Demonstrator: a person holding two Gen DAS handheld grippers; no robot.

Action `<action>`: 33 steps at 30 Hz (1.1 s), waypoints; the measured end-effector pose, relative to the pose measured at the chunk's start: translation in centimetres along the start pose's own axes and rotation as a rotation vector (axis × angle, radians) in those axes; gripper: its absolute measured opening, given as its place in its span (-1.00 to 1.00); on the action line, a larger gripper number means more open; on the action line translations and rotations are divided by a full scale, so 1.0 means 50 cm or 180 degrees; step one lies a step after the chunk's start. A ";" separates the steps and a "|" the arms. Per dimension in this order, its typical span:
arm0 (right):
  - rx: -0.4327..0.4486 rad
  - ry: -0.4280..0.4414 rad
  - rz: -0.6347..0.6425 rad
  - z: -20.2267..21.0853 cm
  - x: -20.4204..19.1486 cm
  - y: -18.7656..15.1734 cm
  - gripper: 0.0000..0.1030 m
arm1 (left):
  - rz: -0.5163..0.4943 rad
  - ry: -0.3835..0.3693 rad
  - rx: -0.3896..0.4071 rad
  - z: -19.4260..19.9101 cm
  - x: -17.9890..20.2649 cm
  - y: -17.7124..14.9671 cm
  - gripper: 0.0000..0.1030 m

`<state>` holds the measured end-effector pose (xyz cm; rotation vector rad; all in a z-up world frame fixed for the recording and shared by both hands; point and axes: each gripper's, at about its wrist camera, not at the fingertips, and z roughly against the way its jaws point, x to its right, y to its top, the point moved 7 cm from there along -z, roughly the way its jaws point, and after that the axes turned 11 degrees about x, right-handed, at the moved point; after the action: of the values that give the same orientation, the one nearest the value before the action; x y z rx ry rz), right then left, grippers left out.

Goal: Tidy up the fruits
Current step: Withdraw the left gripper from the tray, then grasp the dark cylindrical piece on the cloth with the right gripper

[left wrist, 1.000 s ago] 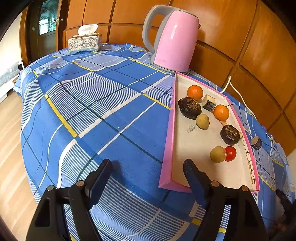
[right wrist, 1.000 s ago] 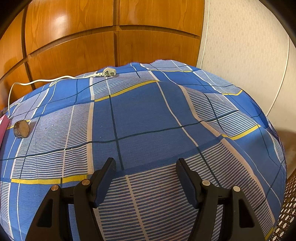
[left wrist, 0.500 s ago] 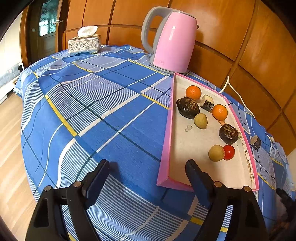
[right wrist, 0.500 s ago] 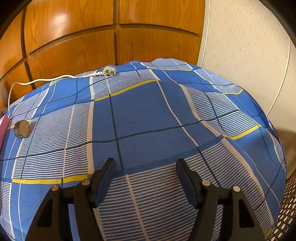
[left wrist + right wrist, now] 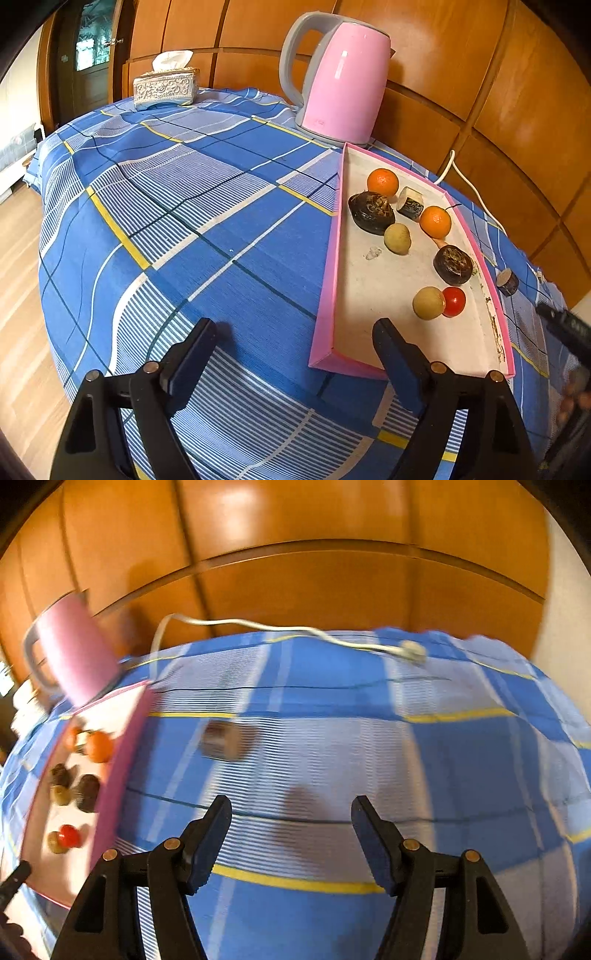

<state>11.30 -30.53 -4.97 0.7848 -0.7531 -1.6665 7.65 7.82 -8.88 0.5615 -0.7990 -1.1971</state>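
A: Where's the piece that needs sorting?

B: A small dark round piece lies alone on the checked tablecloth, just outside the long far-side rim of the pink tray, near that rim's middle. From the left wrist view it shows as a short dark stub beyond the tray's edge. The right view is blurred, so I cannot say what fruit it is.

A: And the rest?

B: In the tray: two oranges toward the end by the pink kettle, two dark lumpy fruits, two pale round ones, a red tomato touching one of those, and a cut chunk between the oranges.

A: The grippers?

B: The right gripper is spread, with nothing between its fingers, above the cloth and pointed roughly at the stray piece, still apart from it. The left gripper is spread wide and empty too; its jaws have just been opening, and it straddles the tray's near corner without touching it.

A: So which step?

B: I judge it the approach to the stray piece. The next move calls for bringing the right fingers down either side of it, closing gently, then lifting it over the rim into a bare patch of the tray. It looks as if it could roll, so come in squarely.
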 end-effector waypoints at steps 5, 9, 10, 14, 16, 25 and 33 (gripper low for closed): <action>-0.0007 0.0156 0.0073 -0.036 -0.061 0.029 0.33 | -0.0002 0.0005 0.0008 0.000 0.000 0.000 0.70; -0.0053 0.0177 0.0113 -0.070 -0.084 0.042 0.32 | 0.0014 0.0005 0.0008 0.000 -0.003 -0.001 0.73; -0.0077 0.0178 0.0110 -0.079 -0.088 0.044 0.32 | 0.0014 0.0005 0.0010 0.000 -0.003 -0.001 0.73; -0.0130 0.0170 0.0120 -0.110 -0.102 0.047 0.29 | 0.0014 0.0003 0.0012 -0.001 -0.004 -0.001 0.74; -0.0156 0.0125 0.0144 -0.123 -0.107 0.047 0.22 | 0.0010 0.0002 0.0013 -0.001 -0.003 -0.001 0.74; -0.0239 0.0062 0.0359 -0.139 -0.109 0.042 -0.42 | 0.0015 -0.0007 -0.0009 -0.003 -0.003 -0.001 0.74; -0.0173 0.0175 0.0462 -0.042 -0.064 0.003 -0.41 | 0.0005 -0.0007 -0.0012 -0.004 -0.003 -0.001 0.74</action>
<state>13.71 -27.62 -5.67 0.7180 -0.7069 -1.5232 7.74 7.93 -9.06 0.5565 -0.7988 -1.1977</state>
